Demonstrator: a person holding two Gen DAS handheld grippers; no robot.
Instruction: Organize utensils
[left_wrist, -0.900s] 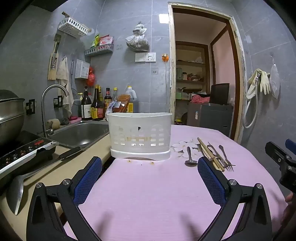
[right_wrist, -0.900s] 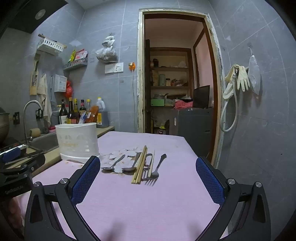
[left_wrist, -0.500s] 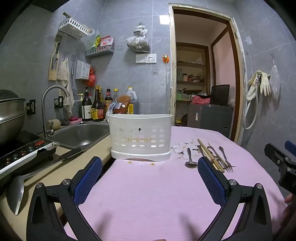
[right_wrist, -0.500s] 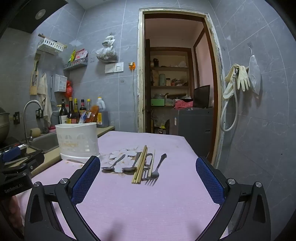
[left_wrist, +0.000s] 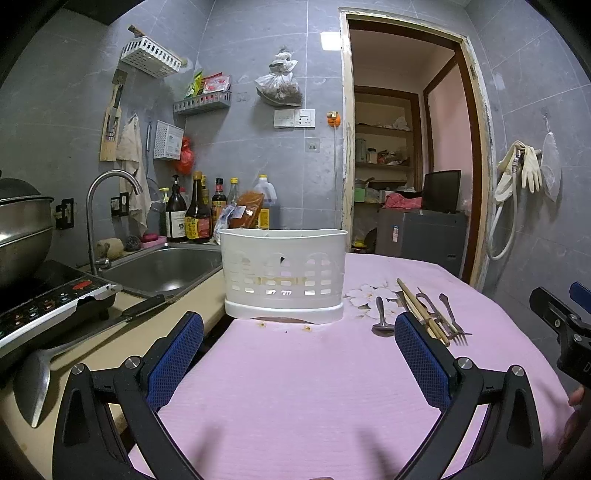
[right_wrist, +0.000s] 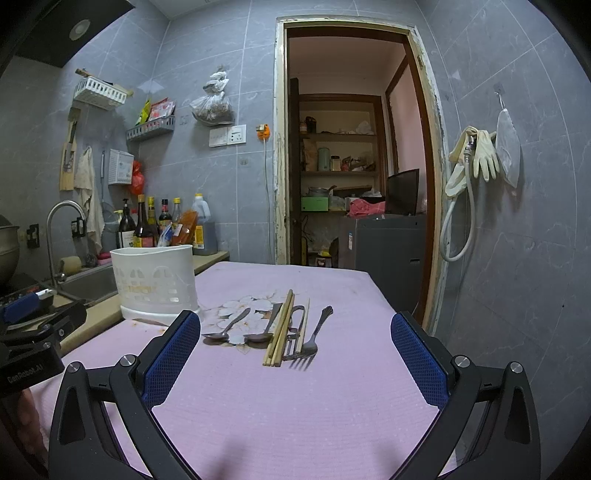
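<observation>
A white slotted utensil holder (left_wrist: 283, 275) stands on the pink tablecloth (left_wrist: 295, 387); it also shows in the right wrist view (right_wrist: 157, 284). To its right lie two spoons (right_wrist: 228, 328), wooden chopsticks (right_wrist: 280, 332) and forks (right_wrist: 314, 338) in a row; the left wrist view shows a spoon (left_wrist: 381, 317) and the chopsticks (left_wrist: 421, 310). My left gripper (left_wrist: 299, 354) is open and empty, facing the holder from a short way back. My right gripper (right_wrist: 295, 354) is open and empty, just short of the utensils.
A sink (left_wrist: 162, 267) with a tap, an induction hob (left_wrist: 44, 299), a ladle (left_wrist: 33, 380) and sauce bottles (left_wrist: 192, 218) line the counter on the left. An open doorway (right_wrist: 351, 166) lies beyond the table. The wall is close on the right.
Both grippers stay almost still, open and empty. The left wrist view has drifted very slightly; the utensils and holder have not moved.
</observation>
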